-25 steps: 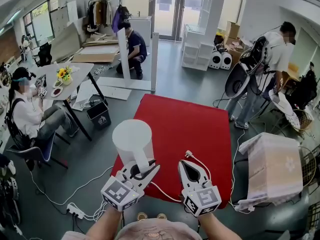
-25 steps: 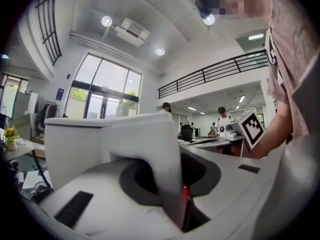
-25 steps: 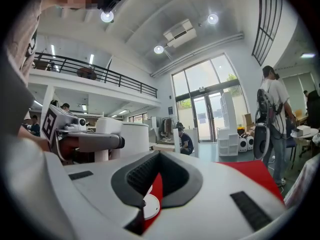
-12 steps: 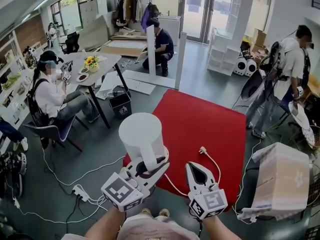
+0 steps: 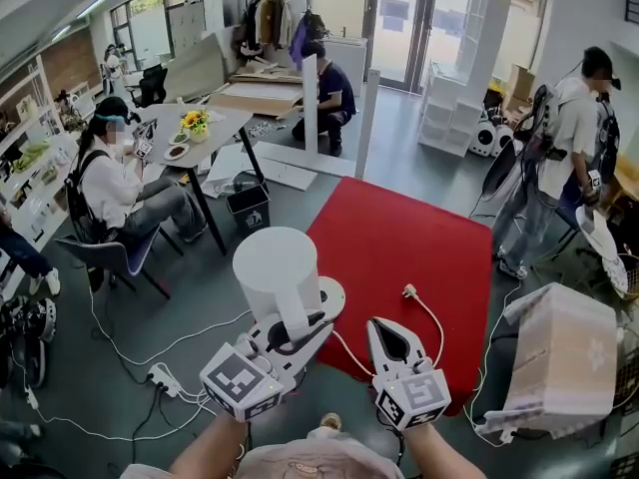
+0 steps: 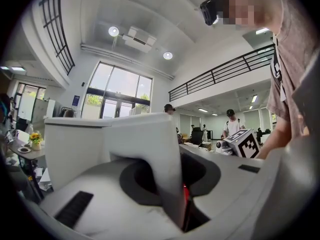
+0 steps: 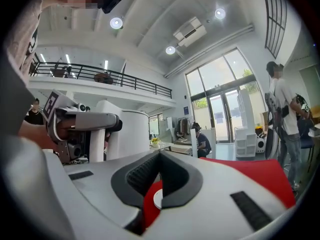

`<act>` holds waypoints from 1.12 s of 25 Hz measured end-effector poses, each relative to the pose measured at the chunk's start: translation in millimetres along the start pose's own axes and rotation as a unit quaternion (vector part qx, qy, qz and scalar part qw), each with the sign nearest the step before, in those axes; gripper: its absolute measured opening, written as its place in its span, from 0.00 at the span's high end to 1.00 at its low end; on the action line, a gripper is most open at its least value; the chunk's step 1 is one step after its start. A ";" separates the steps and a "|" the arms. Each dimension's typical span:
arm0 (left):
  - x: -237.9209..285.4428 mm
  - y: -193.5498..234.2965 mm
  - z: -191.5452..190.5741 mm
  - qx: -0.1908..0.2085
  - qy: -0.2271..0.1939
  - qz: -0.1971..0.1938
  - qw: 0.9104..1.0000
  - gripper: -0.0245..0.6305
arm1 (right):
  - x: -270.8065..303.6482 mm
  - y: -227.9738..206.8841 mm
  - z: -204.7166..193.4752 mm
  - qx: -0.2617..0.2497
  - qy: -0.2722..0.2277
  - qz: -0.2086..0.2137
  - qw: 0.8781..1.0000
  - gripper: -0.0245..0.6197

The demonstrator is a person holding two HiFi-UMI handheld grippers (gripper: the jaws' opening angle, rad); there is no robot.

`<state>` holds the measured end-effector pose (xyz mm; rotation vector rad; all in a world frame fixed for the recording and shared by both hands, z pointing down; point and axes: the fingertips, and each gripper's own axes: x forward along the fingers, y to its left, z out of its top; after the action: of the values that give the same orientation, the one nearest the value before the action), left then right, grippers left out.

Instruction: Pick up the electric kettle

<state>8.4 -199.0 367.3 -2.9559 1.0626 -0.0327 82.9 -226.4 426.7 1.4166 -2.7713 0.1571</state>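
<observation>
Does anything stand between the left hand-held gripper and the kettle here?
Nothing visible does: the left hand-held gripper is closed on the handle of the kettle, which it holds up off the floor.

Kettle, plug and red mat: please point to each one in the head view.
kettle [image 5: 277, 265], head view, on its white top.
plug [image 5: 408, 290], head view, on its white body.
red mat [image 5: 399, 233], head view, on its bare middle.
</observation>
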 end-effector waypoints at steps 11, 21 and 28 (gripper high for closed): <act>-45.2 -23.4 2.9 0.003 -0.006 -0.008 1.000 0.84 | -27.4 47.3 -3.8 -0.013 0.001 0.001 1.000 0.94; -93.7 -61.5 4.5 0.003 -0.006 -0.027 1.000 0.84 | -82.4 101.7 -5.0 -0.013 -0.004 -0.018 1.000 0.94; -114.2 -86.7 2.7 -0.003 -0.011 -0.034 0.999 0.84 | -114.5 120.3 8.3 -0.018 -0.013 -0.038 0.999 0.94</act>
<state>-24.4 -59.5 363.0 -2.9903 0.9605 0.0034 52.8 -64.8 401.2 1.5248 -2.7204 0.0858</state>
